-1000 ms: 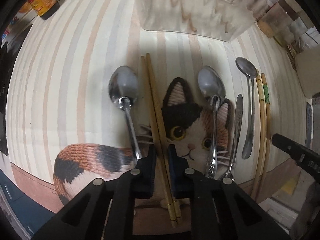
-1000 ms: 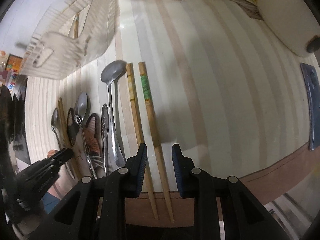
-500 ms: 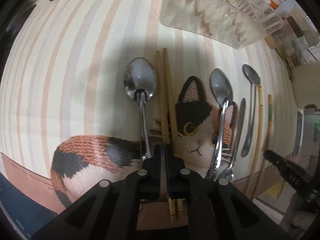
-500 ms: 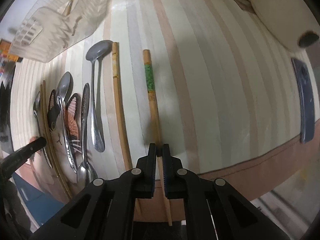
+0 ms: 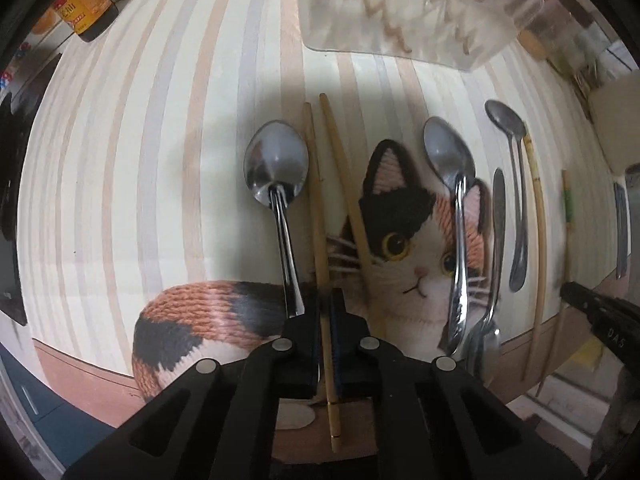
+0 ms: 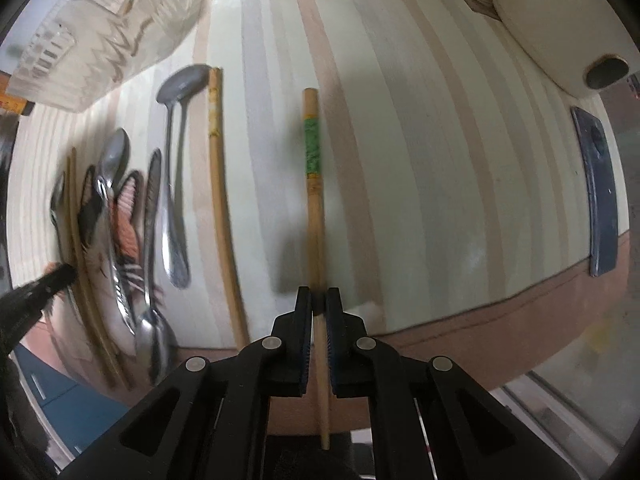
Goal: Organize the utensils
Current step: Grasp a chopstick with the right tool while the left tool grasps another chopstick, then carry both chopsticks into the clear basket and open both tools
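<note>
My left gripper (image 5: 325, 312) is shut on a plain wooden chopstick (image 5: 318, 216). Its twin (image 5: 346, 188) lies angled beside it on the striped tablecloth (image 5: 160, 160). A spoon (image 5: 276, 168) lies just left of them. My right gripper (image 6: 319, 308) is shut on a chopstick with a green band (image 6: 312, 168), lifted off the cloth. Its mate (image 6: 218, 168) lies to the left. More spoons (image 6: 176, 160) lie over a cat picture (image 5: 416, 240). A clear plastic utensil basket (image 5: 400, 12) stands at the back.
A dark sauce bottle (image 5: 84, 8) stands at the back left. A white round appliance (image 6: 560, 20) and a blue flat object (image 6: 598, 184) are on the right. The table's front edge (image 6: 480, 320) runs just ahead of both grippers.
Both grippers closed, each on one chopstick. The right one moved its green-banded chopstick rightward, away from its mate. The left pair of chopsticks has splayed apart.
</note>
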